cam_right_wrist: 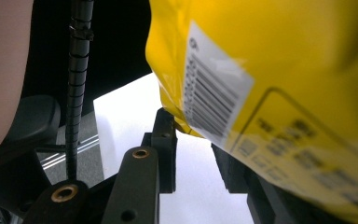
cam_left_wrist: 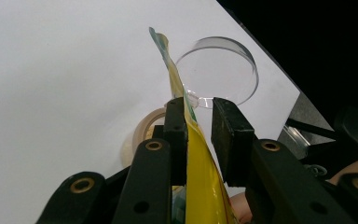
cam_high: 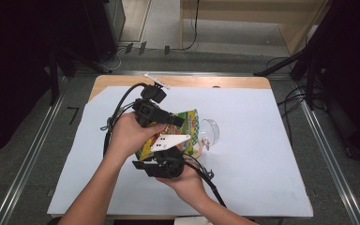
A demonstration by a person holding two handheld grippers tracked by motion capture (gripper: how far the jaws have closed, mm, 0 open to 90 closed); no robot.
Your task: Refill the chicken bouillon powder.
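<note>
A yellow and green snack bag (cam_high: 187, 123) is held up off the table between both grippers. My left gripper (cam_high: 171, 121) comes at it from the far side. In the left gripper view (cam_left_wrist: 200, 116) the bag (cam_left_wrist: 200, 186) stands edge-on between the jaws, flat against one jaw and filling the gap deeper in. My right gripper (cam_high: 168, 149) meets the bag's near end under its grey plate. In the right gripper view (cam_right_wrist: 191, 135) the barcoded corner of the bag (cam_right_wrist: 284, 70) spans the jaw tips and covers one jaw.
A clear plastic cup (cam_high: 211, 131) (cam_left_wrist: 219, 70) lies on its side just right of the bag. A roll of tape (cam_high: 198, 151) (cam_left_wrist: 142, 133) sits under the bag. A white sheet (cam_high: 262, 164) covers the wooden table. Cables trail from both grippers.
</note>
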